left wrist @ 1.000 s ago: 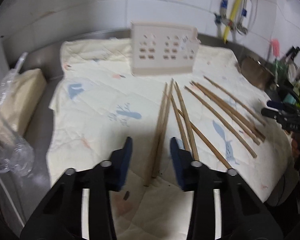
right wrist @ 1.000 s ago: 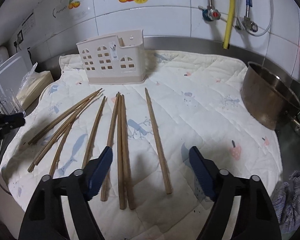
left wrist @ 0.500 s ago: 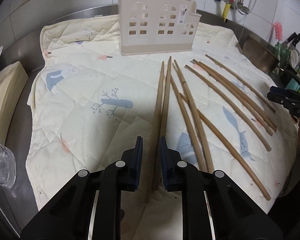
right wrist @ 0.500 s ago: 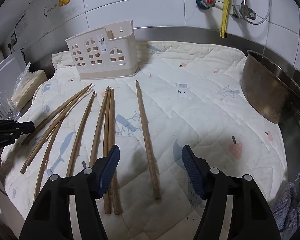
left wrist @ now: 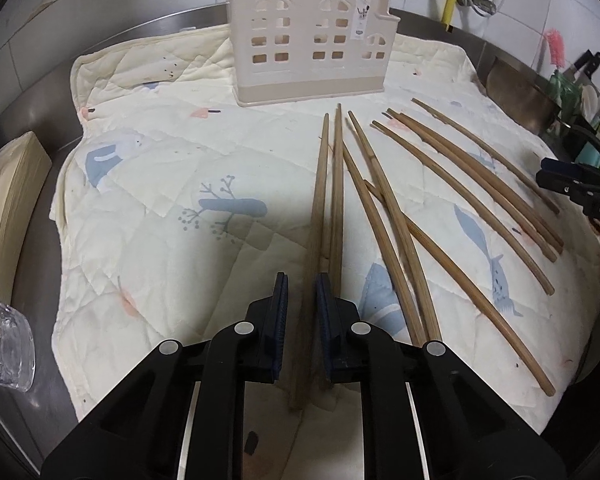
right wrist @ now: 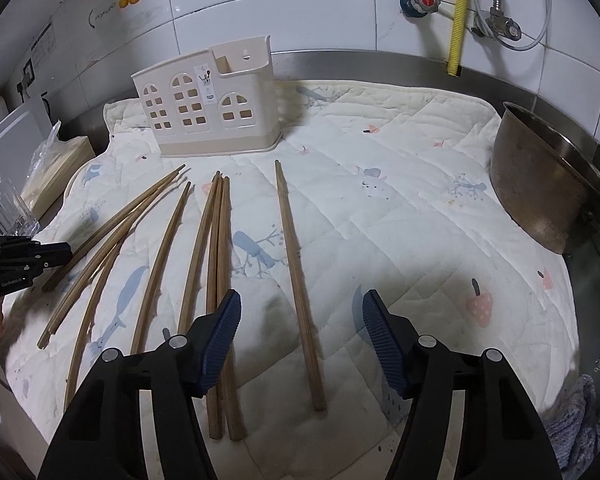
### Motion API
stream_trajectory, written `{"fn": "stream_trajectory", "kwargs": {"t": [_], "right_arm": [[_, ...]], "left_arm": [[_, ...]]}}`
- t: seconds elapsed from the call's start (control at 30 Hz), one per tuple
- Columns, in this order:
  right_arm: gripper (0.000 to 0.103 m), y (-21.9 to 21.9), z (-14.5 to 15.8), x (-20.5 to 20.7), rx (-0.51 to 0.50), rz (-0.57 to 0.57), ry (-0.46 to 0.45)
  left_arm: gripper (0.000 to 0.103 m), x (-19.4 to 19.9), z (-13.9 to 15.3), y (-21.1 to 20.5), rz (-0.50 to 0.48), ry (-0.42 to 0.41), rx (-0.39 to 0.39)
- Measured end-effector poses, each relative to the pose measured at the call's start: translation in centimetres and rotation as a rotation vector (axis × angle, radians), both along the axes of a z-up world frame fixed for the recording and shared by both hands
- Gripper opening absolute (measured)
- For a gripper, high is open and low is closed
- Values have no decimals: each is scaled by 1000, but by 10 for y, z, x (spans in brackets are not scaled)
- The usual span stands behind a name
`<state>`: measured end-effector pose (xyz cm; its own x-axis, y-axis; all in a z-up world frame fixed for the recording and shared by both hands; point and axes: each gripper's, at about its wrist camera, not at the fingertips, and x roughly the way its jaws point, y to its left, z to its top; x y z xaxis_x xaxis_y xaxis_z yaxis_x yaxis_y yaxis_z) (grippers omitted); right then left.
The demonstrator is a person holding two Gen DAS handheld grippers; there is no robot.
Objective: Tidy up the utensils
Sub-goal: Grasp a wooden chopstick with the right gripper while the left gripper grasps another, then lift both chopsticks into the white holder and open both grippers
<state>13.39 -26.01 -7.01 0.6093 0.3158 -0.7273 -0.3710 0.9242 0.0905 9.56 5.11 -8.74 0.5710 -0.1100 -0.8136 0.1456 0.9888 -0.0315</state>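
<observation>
Left wrist view has the left gripper narrowed right down around the thick end of one chopstick, the leftmost of a pair lying on the quilted mat, and it looks pinched, though I can't swear both pads are touching since a sliver of gap shows on the left side. The holder, that beige house-shaped thing with little windows, stands at 12 o'clock from the gripper at the far edge of the mat, and the rest of the loose chopsticks fan out toward 2 o'clock. Over on the right wrist view, the right gripper is spread wide and holding nothing, hovering over a single chopstick that lies apart from the bunch at its 10 o'clock; a metal bowl sits at 2 o'clock off the mat. For doing this step well, I'd say make sure the grip is firm before lifting, because a long stick held at one end will droop or swing. Its neighbour lies just beside it and may drag along. Lift straight up, tip it vertical, then drop it into the holder's open top.
</observation>
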Motion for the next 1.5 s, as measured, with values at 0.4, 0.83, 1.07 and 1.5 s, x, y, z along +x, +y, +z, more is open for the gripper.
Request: {"fn": "stream_trajectory", "kwargs": {"t": [0.4, 0.83, 1.07, 1.5], "right_arm": [[46, -4, -7, -1, 8, 2, 13], [17, 0, -19, -2, -20, 37, 50], [11, 3, -21, 0, -51, 31, 55], [6, 1, 28, -17, -13, 23, -89]], "left_arm": [[13, -8, -3, -8, 84, -38, 13], [9, -14, -1, -12, 95, -58, 18], [9, -13, -4, -13, 95, -61, 8], [6, -25, 40, -13, 79, -160, -19]]}}
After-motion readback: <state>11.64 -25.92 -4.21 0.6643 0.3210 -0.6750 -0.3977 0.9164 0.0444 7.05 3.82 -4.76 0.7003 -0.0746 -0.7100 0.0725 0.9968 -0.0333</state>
